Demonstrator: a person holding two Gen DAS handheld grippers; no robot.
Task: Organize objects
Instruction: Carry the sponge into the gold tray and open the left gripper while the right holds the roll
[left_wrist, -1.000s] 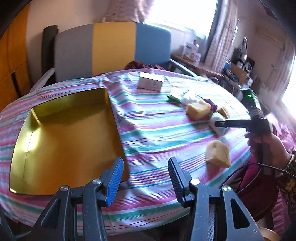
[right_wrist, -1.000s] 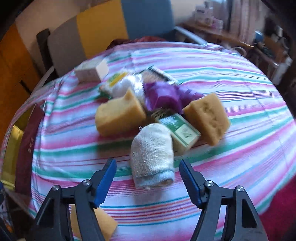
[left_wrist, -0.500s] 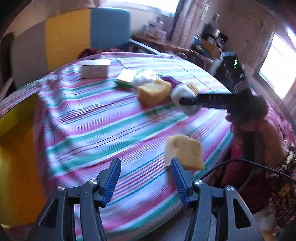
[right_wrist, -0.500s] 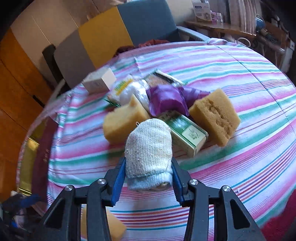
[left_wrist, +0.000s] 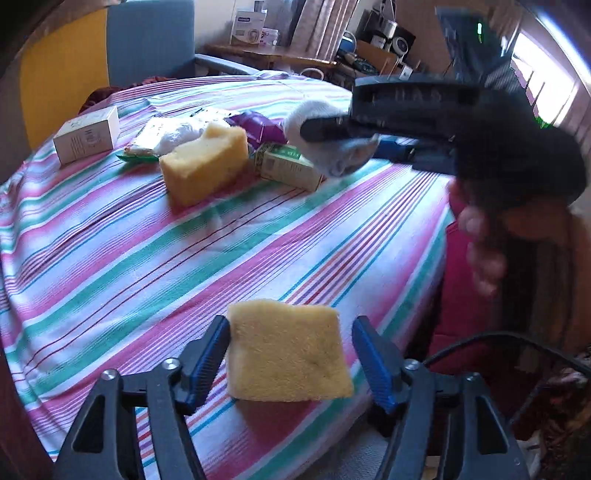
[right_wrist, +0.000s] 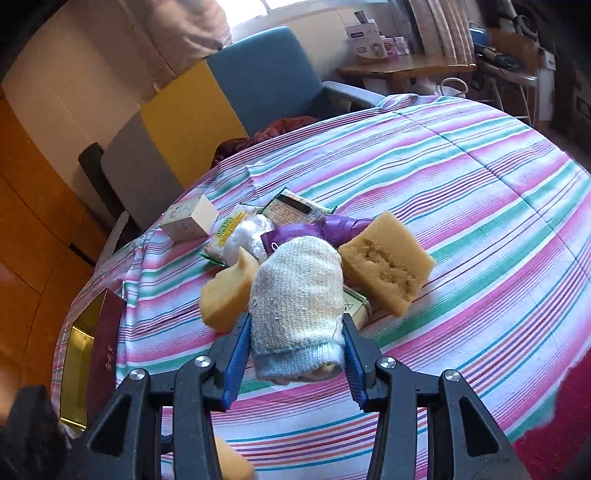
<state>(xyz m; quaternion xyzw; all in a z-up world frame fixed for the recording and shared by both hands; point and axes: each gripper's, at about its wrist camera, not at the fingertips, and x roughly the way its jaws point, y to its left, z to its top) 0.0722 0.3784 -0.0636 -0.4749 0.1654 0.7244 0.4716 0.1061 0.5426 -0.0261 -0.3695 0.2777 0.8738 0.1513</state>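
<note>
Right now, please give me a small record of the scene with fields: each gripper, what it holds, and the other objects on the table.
left gripper: open, fingers on either side of a yellow sponge
right gripper: shut on the rolled knit cloth, lifted
table: striped cloth cover
pile: two sponge blocks, green box, purple packet, white box
gold tray: at the table edge

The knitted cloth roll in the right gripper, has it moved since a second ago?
Yes. The knitted cloth roll lay on the striped tablecloth before the green box; now the right gripper clamps it, raised, overlapping that box.
</note>
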